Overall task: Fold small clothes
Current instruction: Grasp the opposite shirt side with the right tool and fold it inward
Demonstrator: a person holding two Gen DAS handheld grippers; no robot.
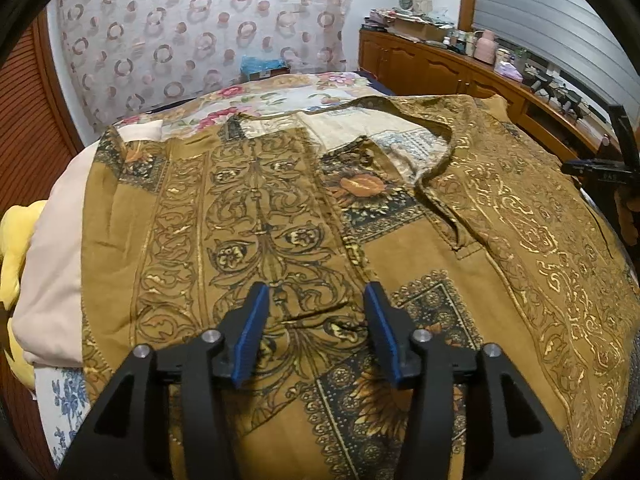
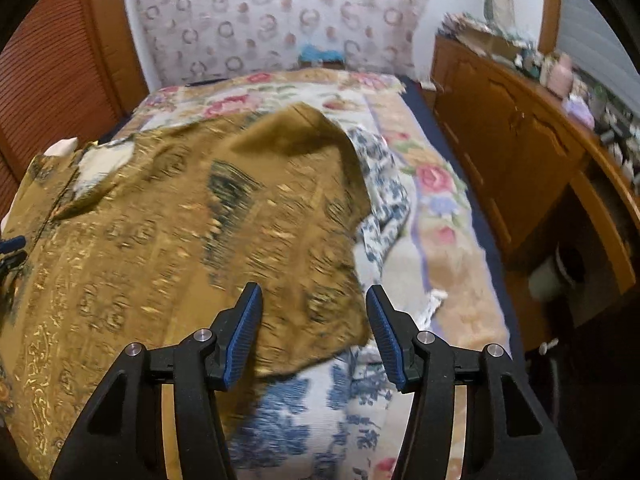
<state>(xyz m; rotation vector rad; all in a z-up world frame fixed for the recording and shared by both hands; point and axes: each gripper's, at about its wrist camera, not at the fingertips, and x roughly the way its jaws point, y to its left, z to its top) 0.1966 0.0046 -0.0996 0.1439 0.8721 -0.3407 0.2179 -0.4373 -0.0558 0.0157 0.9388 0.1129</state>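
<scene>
A mustard-brown patterned garment [image 1: 280, 216] with gold scrollwork lies spread on the bed, its neckline [image 1: 436, 168] toward the far side. My left gripper [image 1: 316, 300] is open and empty, hovering just above the garment's middle. In the right wrist view the same garment [image 2: 180, 220] covers the left half; its right sleeve or edge [image 2: 320, 148] is rumpled. My right gripper [image 2: 314, 304] is open and empty above the garment's right edge. The right gripper also shows at the right edge of the left wrist view [image 1: 600, 168]. The right wrist view is motion-blurred.
A floral bedspread [image 2: 432, 184] and a blue-and-white cloth [image 2: 304, 408] lie under the garment. A beige pillow [image 1: 52, 264] and a yellow item [image 1: 16, 248] sit at the left. A wooden cabinet [image 2: 500, 128] with clutter runs along the right. A curtain [image 1: 200, 32] hangs behind.
</scene>
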